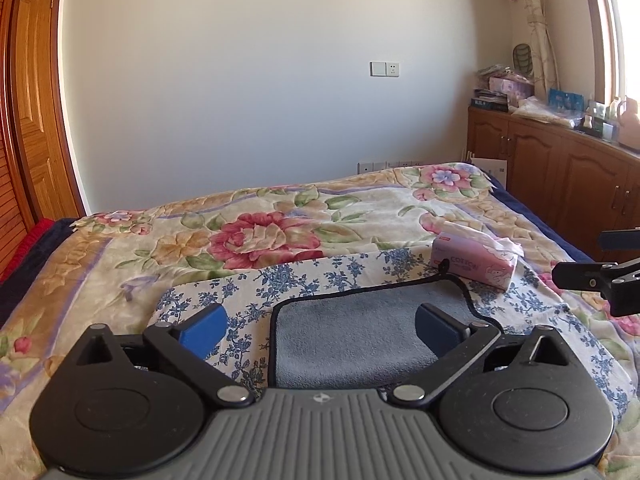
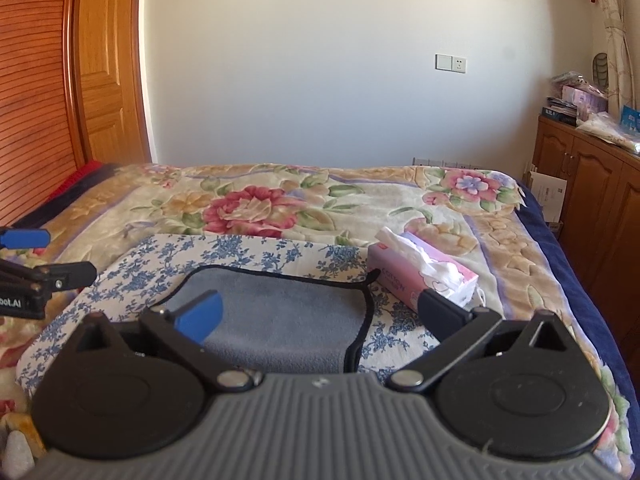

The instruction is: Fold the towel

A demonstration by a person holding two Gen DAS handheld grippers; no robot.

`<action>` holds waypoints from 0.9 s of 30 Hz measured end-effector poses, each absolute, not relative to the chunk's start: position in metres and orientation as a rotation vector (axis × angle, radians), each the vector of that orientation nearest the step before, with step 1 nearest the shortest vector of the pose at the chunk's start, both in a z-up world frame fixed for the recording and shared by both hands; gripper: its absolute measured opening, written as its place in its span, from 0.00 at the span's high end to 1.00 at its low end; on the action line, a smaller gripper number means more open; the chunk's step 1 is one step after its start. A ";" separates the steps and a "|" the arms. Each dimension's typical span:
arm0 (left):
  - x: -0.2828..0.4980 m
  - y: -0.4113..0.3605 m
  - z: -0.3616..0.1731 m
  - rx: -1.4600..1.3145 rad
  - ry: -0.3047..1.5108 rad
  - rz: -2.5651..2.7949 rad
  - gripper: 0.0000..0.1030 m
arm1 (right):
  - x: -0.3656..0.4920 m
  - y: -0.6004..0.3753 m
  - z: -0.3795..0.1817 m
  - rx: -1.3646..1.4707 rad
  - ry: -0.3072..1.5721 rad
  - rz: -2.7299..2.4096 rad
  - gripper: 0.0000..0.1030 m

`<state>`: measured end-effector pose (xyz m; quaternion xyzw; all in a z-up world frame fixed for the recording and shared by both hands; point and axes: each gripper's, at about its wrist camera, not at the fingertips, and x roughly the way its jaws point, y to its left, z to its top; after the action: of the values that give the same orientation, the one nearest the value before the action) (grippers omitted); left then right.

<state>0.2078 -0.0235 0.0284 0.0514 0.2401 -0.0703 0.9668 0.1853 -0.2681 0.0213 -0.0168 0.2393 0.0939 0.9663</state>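
A home bedroom was shown: a bed (image 1: 120,264) spread with a floral blanket (image 2: 280,200), a wooden door (image 2: 108,64), cabinets (image 1: 560,168) cluttered with household items, a curtain (image 1: 536,20) hung at a window, a tissue pack (image 1: 476,264) left on the bedding.

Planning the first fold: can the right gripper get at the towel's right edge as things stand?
Probably yes. The right gripper is open over the grey towel, with nothing on its right edge; the tissue pack lies just beyond the corner.
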 end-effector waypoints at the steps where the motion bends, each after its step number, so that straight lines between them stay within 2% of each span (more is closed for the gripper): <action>1: 0.206 -0.024 0.029 0.102 0.486 -0.141 0.00 | 0.184 -0.268 0.021 -0.032 0.487 0.187 0.00; 27: 0.142 -0.028 0.024 0.108 0.493 -0.114 0.00 | 0.128 -0.272 0.014 -0.031 0.473 0.137 0.00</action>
<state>0.1423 -0.0281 0.0237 0.0532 0.2437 -0.0562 0.9668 0.1281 -0.2724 0.0142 -0.0152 0.2343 0.0678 0.9697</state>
